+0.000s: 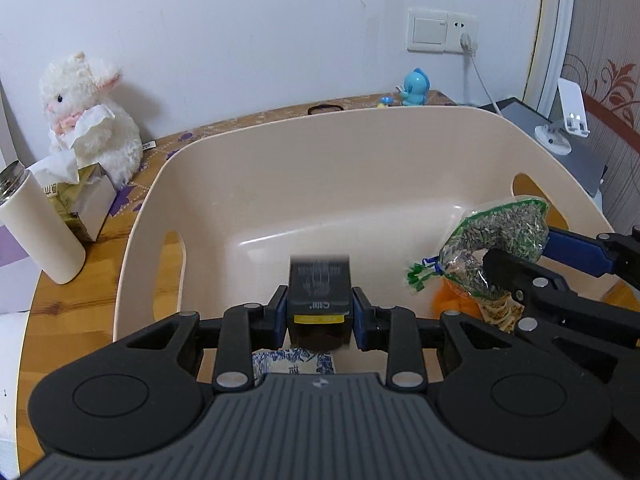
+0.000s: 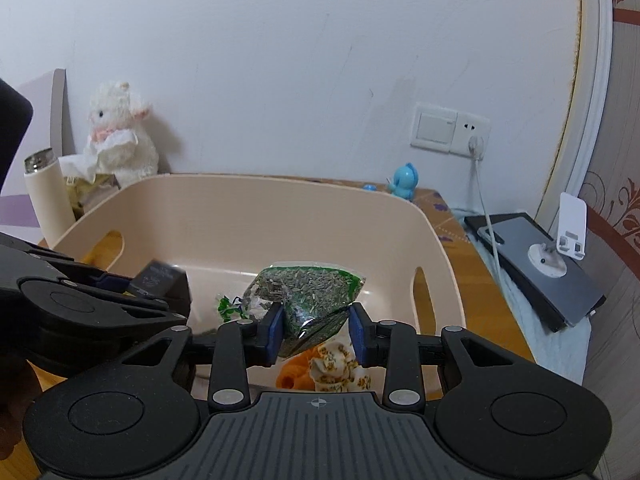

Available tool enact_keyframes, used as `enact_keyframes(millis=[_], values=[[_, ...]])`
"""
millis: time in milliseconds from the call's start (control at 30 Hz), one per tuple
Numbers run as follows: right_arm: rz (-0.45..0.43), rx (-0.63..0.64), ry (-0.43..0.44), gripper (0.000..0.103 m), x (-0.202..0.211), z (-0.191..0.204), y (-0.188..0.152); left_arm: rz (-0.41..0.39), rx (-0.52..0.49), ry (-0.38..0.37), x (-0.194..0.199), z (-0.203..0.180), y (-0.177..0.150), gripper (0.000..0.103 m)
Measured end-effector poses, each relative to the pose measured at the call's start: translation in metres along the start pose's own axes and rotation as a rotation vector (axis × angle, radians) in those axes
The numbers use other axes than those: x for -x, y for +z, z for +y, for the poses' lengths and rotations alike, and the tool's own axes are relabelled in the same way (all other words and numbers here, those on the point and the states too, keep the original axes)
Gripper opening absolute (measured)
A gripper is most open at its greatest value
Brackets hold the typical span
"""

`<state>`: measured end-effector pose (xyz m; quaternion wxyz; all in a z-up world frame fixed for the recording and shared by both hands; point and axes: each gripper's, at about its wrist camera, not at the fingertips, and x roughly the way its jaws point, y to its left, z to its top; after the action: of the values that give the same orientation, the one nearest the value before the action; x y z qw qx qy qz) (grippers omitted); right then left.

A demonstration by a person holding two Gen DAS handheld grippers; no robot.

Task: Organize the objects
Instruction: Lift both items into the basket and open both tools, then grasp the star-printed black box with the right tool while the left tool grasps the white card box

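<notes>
Beige bin sits on the wooden table; both loads hang over its floor. Left gripper clamped on black box, held above the near wall. Right gripper clamped on seed bag, over the right side, with orange and patterned items below it. Judgement: placing step. Lower each until it nearly touches the floor before releasing; set box flat in the bare middle. Bag is limp, so expect slump; keep the grippers apart, they are near each other.
</notes>
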<state>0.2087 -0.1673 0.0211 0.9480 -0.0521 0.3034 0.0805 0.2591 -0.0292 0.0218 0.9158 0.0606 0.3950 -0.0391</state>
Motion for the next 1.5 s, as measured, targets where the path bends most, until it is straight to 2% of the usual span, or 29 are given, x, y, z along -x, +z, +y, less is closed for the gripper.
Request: enact_keyframes(millis=[67,100,133,200,300,467,600,700,933,1000,1200,1500], values=[[0.002,-0.002,0.0,0.046,0.0,-0.002,-0.001,-0.007,0.008,0.002,0.004,0.001,-0.001,0.044],[0.0,-0.002,-0.004,0.047,0.002,-0.003,-0.001,-0.012,0.012,0.002,0.007,0.001,-0.001,0.06],[-0.004,-0.001,-0.008,0.047,0.004,-0.004,-0.001,-0.025,0.018,0.005,0.011,0.002,-0.002,0.069],[-0.022,-0.003,-0.019,0.055,0.012,-0.007,-0.002,-0.055,0.017,0.003,0.021,0.003,-0.003,0.073],[-0.054,-0.007,-0.036,0.066,0.029,-0.014,-0.005,-0.074,0.008,-0.011,0.036,0.002,-0.006,0.073],[-0.085,-0.008,-0.066,0.076,0.058,-0.028,-0.013,-0.104,0.012,-0.004,0.059,0.001,-0.016,0.076],[-0.086,-0.005,-0.073,0.08,0.076,-0.037,-0.022,-0.139,0.032,0.02,0.077,0.0,-0.028,0.079],[-0.073,0.002,-0.072,0.087,0.084,-0.04,-0.03,-0.144,0.04,0.022,0.088,0.0,-0.036,0.09],[-0.034,0.031,-0.072,0.091,0.091,-0.041,-0.051,-0.129,0.039,-0.021,0.102,-0.005,-0.06,0.09],[-0.017,0.03,-0.064,0.094,0.089,-0.041,-0.058,-0.113,0.035,-0.031,0.101,-0.008,-0.069,0.09],[0.052,0.033,-0.06,0.095,0.073,-0.038,-0.082,-0.027,0.03,-0.059,0.075,-0.017,-0.091,0.09],[0.119,0.01,-0.048,0.1,0.05,-0.042,-0.099,0.039,0.07,-0.11,0.034,-0.025,-0.099,0.09]])
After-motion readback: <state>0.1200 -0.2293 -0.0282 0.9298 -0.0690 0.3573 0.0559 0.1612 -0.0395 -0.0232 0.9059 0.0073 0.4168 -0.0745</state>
